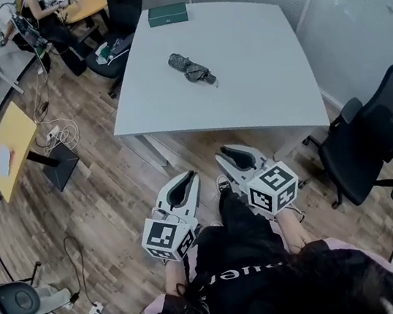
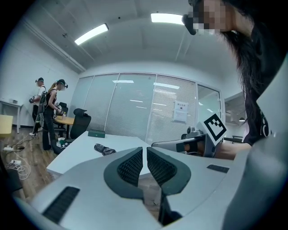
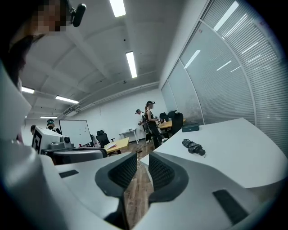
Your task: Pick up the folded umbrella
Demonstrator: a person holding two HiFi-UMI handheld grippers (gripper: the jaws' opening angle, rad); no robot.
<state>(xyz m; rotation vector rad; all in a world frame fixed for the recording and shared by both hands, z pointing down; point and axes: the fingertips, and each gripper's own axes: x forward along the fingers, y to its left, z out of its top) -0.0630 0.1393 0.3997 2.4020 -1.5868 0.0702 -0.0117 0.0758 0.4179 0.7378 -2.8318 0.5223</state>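
Note:
The folded umbrella [image 1: 191, 69], dark and patterned, lies on the white table [image 1: 242, 71] near its middle, a strap end pointing right. The left gripper view shows this umbrella [image 2: 104, 149] far ahead, left of the jaws; in the right gripper view the umbrella [image 3: 193, 147] lies to the right. My left gripper [image 1: 185, 180] and right gripper [image 1: 230, 156] hang side by side over the wooden floor, short of the table's near edge, well apart from the umbrella. Both point toward the table. Each pair of jaws stands shut with nothing between them.
A green box [image 1: 167, 14] sits at the table's far edge. A black office chair [image 1: 374, 135] stands at the right, another chair [image 1: 116, 25] at the far left corner. Yellow desks [image 1: 10, 145], floor cables [image 1: 55, 130] and people [image 1: 41, 14] are at the left.

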